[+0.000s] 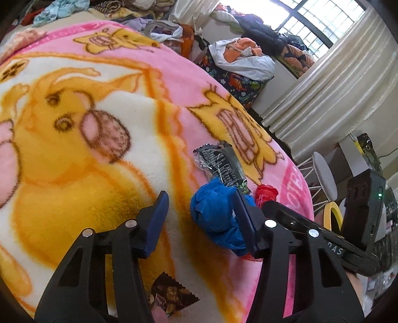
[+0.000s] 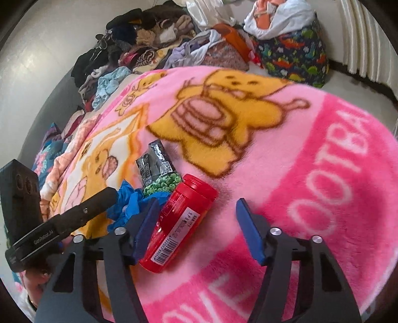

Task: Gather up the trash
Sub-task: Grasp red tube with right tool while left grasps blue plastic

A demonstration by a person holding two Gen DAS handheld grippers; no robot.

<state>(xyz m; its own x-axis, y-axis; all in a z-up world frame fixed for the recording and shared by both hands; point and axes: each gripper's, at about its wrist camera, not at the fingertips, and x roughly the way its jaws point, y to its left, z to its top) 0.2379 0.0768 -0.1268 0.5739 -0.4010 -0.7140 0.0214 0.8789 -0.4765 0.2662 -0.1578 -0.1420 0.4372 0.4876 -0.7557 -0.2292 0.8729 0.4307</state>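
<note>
My left gripper (image 1: 202,224) released beside crumpled blue plastic glove (image 1: 214,216); my right gripper (image 2: 196,228) released, straddling red plastic bottle (image 2: 180,220) on pink fleece blanket (image 2: 311,154).

This is a lived-in bedroom in a home. A fluffy pink fleece blanket (image 2: 311,154) printed with yellow cartoon animals covers a bed. Along the pale wall at its far side lie heaps of crumpled clothes and folded fabrics (image 2: 139,49), and a dark blue dinosaur-print cloth bag (image 2: 296,57) stands stuffed with more laundry. A barred window (image 1: 321,22) lets in daylight past long cream pleated curtains (image 1: 330,82). Beside the bed stands a small round white stool with wire legs (image 1: 323,176).
</note>
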